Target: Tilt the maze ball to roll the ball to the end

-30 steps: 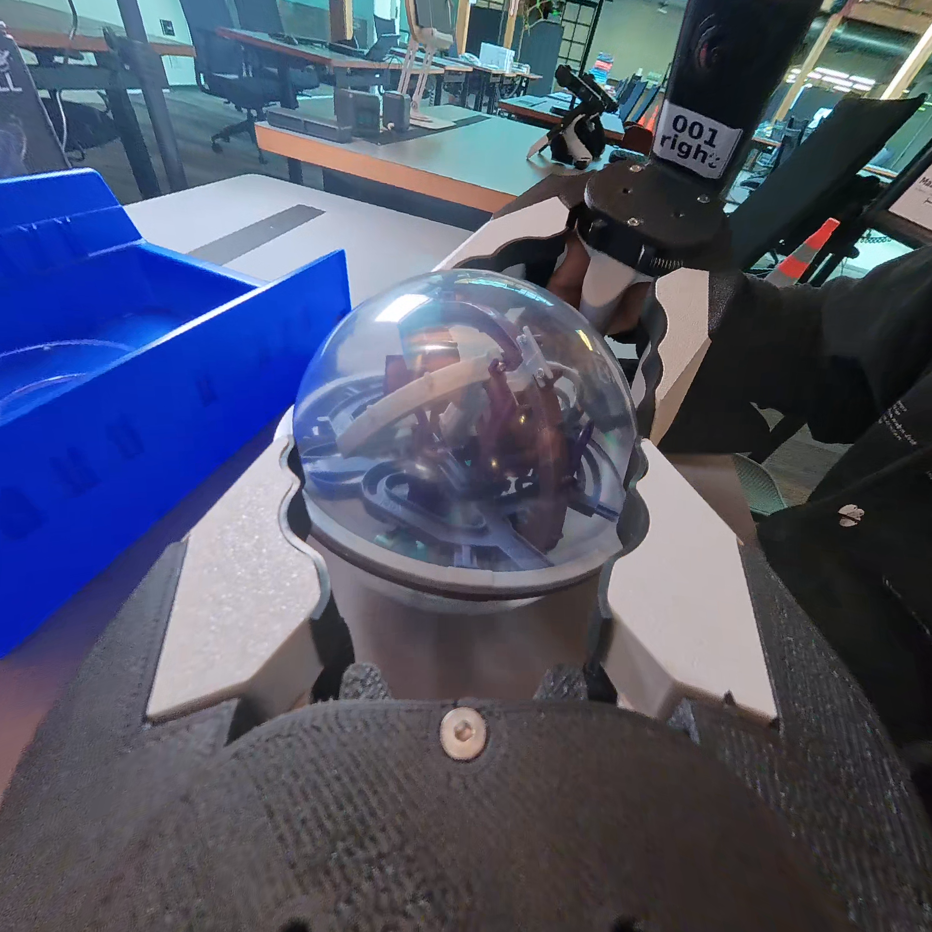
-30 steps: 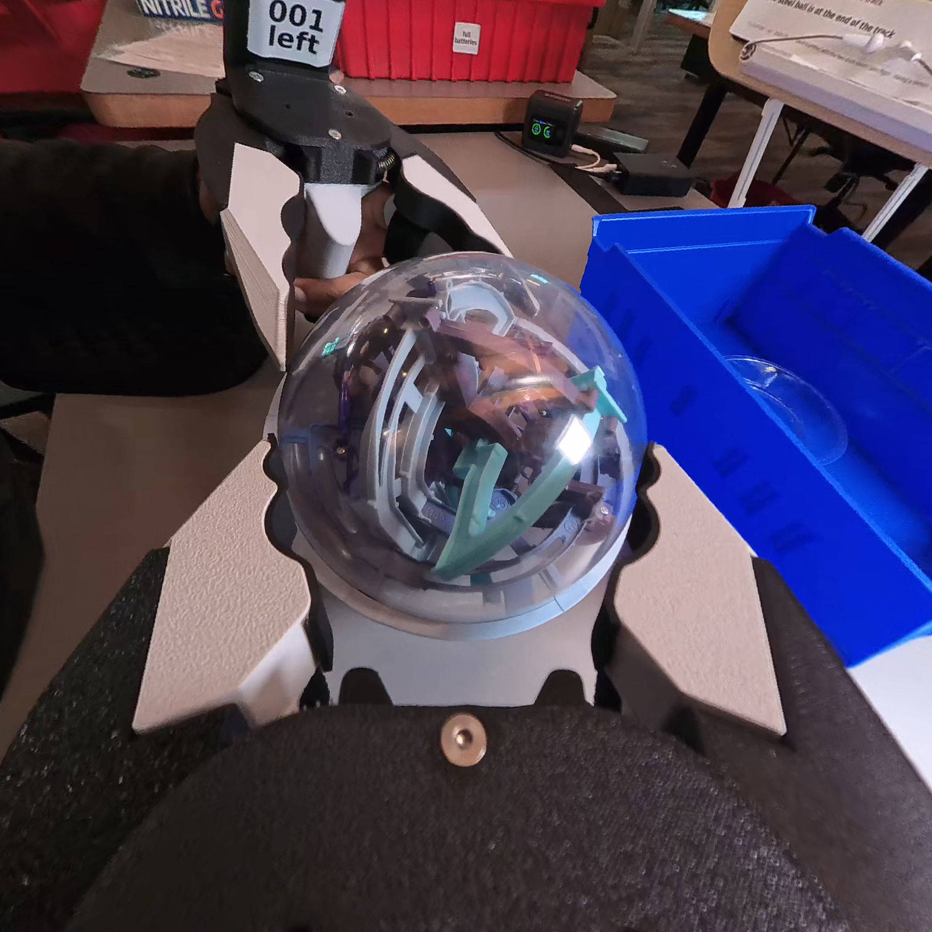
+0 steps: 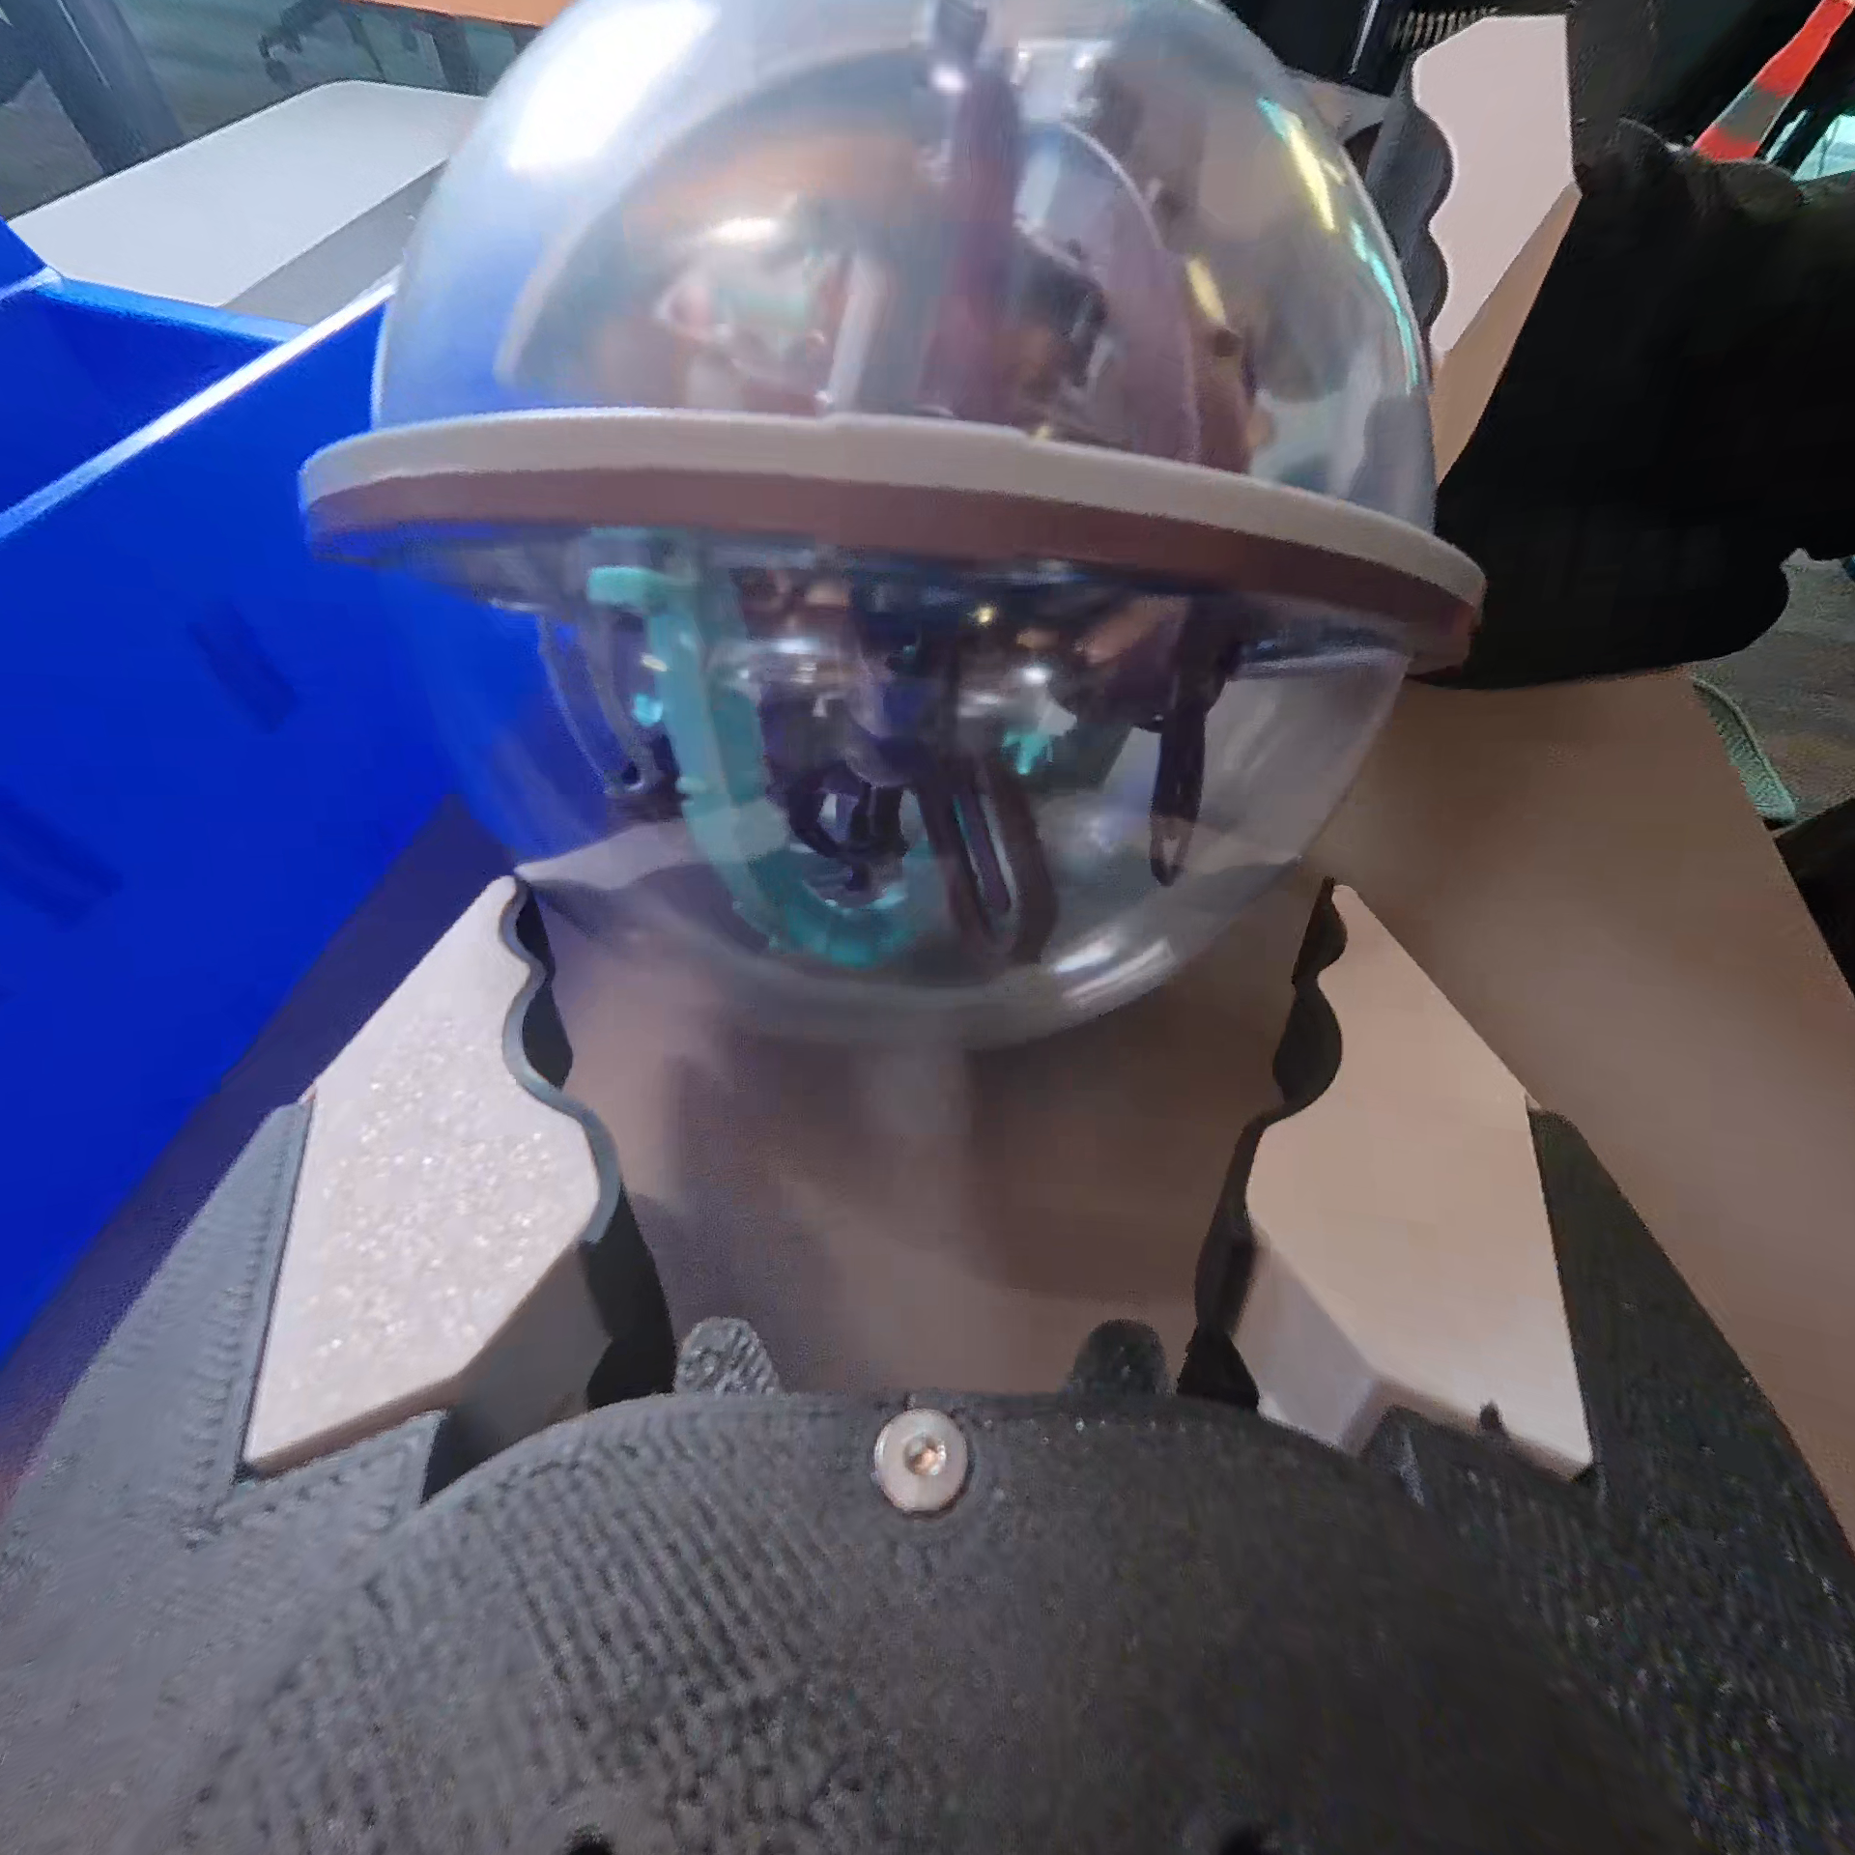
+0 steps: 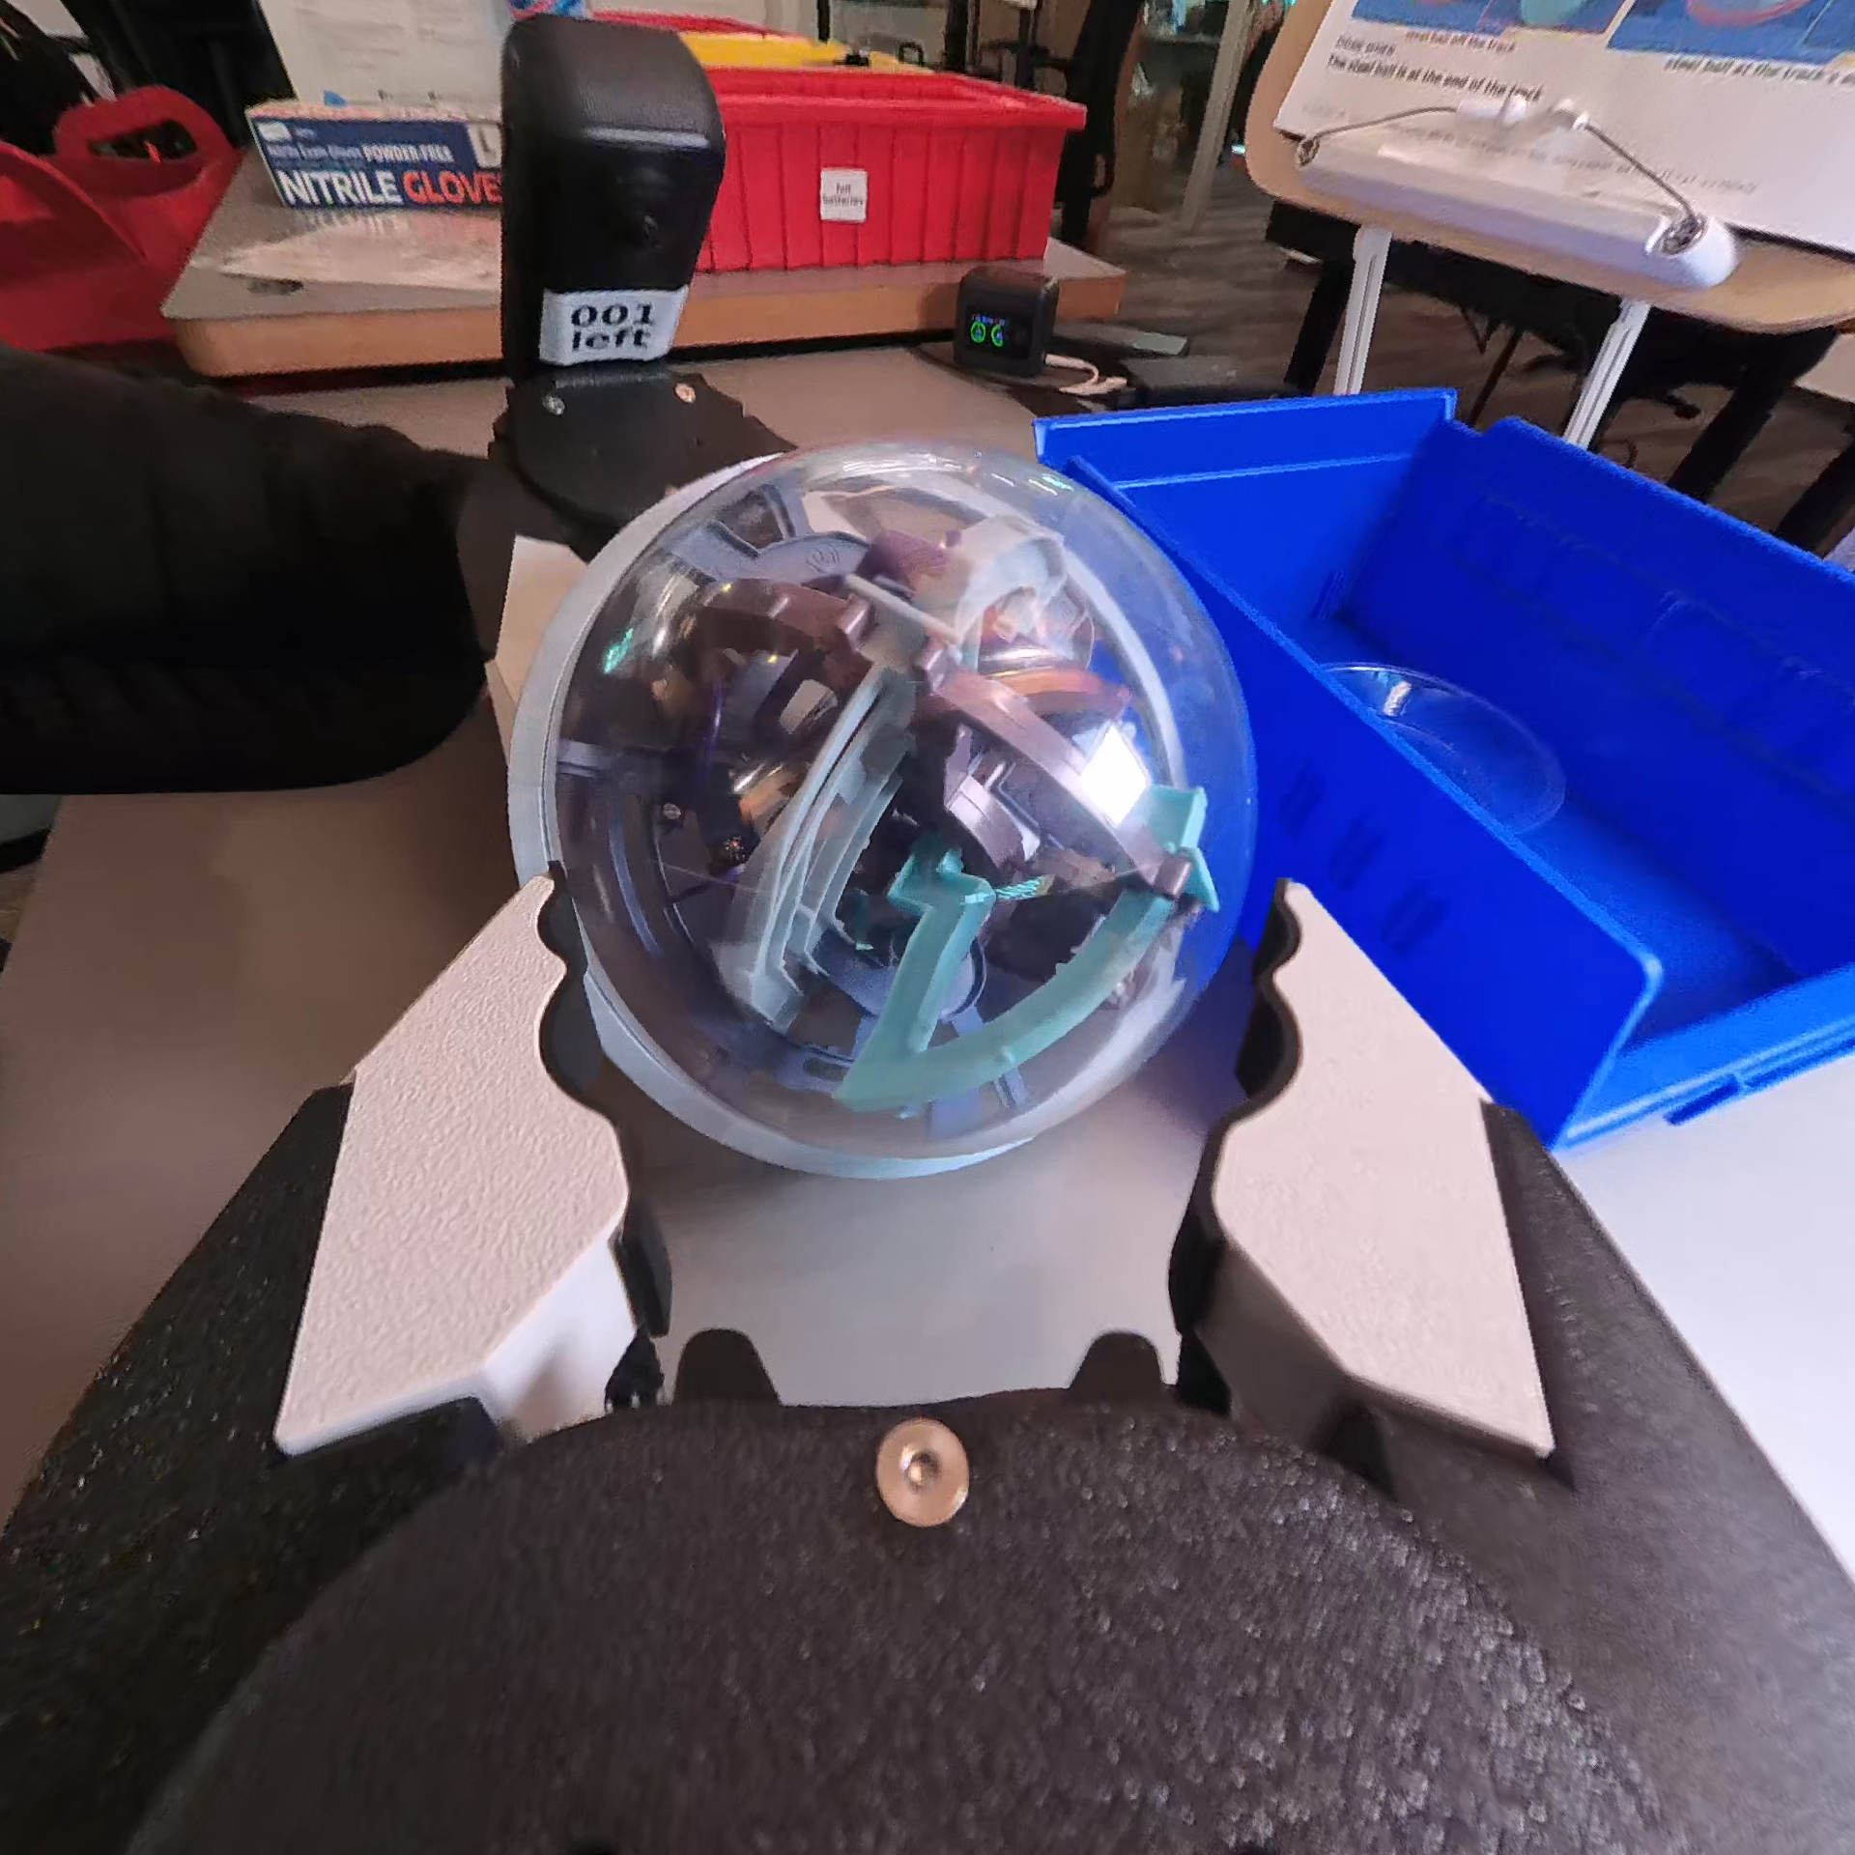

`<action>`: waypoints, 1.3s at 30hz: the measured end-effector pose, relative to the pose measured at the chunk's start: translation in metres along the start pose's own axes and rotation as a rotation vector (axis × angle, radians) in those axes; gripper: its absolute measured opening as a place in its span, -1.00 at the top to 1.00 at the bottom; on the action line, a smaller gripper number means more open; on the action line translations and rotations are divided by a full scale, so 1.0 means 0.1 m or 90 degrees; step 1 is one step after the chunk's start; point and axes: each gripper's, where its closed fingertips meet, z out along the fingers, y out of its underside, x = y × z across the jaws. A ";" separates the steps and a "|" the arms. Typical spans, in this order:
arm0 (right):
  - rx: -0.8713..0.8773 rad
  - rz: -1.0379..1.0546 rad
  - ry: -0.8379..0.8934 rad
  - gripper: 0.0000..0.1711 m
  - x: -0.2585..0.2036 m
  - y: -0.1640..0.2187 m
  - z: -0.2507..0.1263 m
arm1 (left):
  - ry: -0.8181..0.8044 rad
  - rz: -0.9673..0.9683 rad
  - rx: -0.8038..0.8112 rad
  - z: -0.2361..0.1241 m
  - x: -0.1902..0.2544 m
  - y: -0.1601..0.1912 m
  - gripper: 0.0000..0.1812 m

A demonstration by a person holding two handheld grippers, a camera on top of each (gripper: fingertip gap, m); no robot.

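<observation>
Maze ball (image 4: 883, 813) now sits tipped on the table (image 4: 201, 1004) beside the blue bin (image 4: 1506, 803); I've let go, both grippers (image 3: 923, 1004) (image 4: 918, 1004) spread wide, holding nothing, so rolling pauses

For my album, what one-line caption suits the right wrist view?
Clear maze ball resting between the right gripper's open white fingers, beside a blue bin.

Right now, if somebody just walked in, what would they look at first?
Probably the clear maze ball, full of teal, purple and grey tracks, sitting in the middle between the two hand-held grippers. Next would be the bright blue bin right beside it on the table, with a clear dome lying inside. Farther back, a red bin stands out on another table.
</observation>
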 end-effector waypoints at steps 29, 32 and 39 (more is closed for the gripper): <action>-0.038 0.051 -0.116 -0.54 -0.11 0.23 0.11 | 0.006 -0.003 0.078 -0.11 0.04 -0.31 -0.63; -0.040 0.056 -0.120 -0.56 -0.16 0.25 0.14 | 0.003 0.007 0.080 -0.16 0.06 -0.34 -0.63; -0.022 0.063 -0.124 -0.57 -0.20 0.18 0.19 | 0.002 0.008 0.091 -0.25 0.07 -0.39 -0.63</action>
